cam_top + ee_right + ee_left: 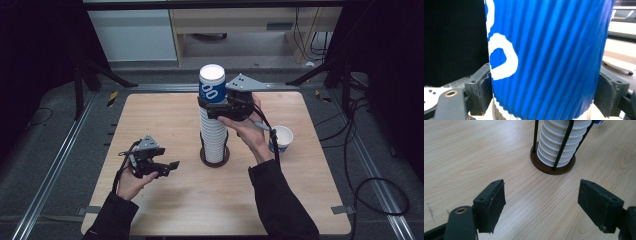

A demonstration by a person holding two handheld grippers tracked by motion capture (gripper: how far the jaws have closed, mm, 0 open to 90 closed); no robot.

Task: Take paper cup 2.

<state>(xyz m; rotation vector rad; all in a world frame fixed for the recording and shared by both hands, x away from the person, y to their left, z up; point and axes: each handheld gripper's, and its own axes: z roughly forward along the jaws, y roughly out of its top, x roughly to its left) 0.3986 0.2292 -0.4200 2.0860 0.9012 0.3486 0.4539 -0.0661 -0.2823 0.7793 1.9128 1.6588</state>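
A tall stack of white ribbed cups [214, 135] [560, 142] stands in a holder with a dark round base [215, 161] [541, 166] and thin black rods, at the middle of the wooden table [165, 115]. A blue cup with white markings [211, 89] [544, 57] sits on top of the stack. My right gripper [212, 106] [544, 95] is shut on it, one pad against each side. My left gripper [170, 167] [541, 197] hovers low over the table, left of the holder, open with nothing between its jaws.
A single blue-and-white cup [281, 138] stands upright on the table to the right of the holder, behind my right forearm. Bare wood lies left of and in front of the holder. Metal rails and cables run along the floor around the table.
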